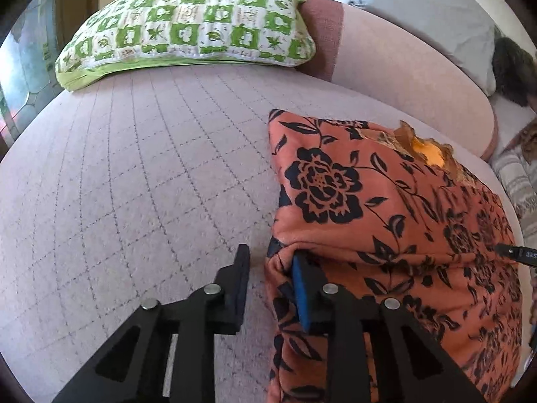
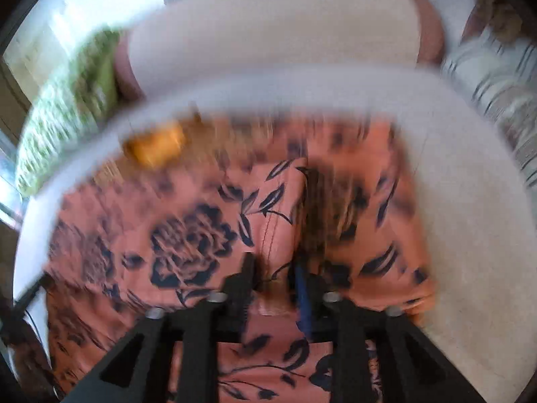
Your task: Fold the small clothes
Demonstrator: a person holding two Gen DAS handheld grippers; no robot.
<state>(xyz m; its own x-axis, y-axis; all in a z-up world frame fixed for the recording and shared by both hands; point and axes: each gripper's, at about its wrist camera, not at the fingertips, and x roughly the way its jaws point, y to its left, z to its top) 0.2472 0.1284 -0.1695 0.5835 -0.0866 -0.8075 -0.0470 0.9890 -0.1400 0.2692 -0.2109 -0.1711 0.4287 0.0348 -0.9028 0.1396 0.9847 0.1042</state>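
Note:
An orange garment with black flowers (image 1: 386, 221) lies folded on the pale quilted bed cover (image 1: 134, 184), with a yellow-orange patch (image 1: 428, 152) at its far edge. My left gripper (image 1: 270, 265) is open at the garment's left edge; its right finger (image 1: 303, 288) presses into the cloth, its left finger (image 1: 240, 278) is over the bare cover. In the blurred right wrist view, my right gripper (image 2: 273, 270) is part open over the garment (image 2: 188, 241), with a ridge of cloth (image 2: 275, 235) between the fingers. Whether it grips is unclear.
A green and white patterned pillow (image 1: 188, 20) lies at the far left of the bed. A pink bolster (image 1: 402, 70) runs along the far side, with a grey cushion (image 1: 436, 13) behind it. Striped fabric (image 2: 500, 107) lies at the right.

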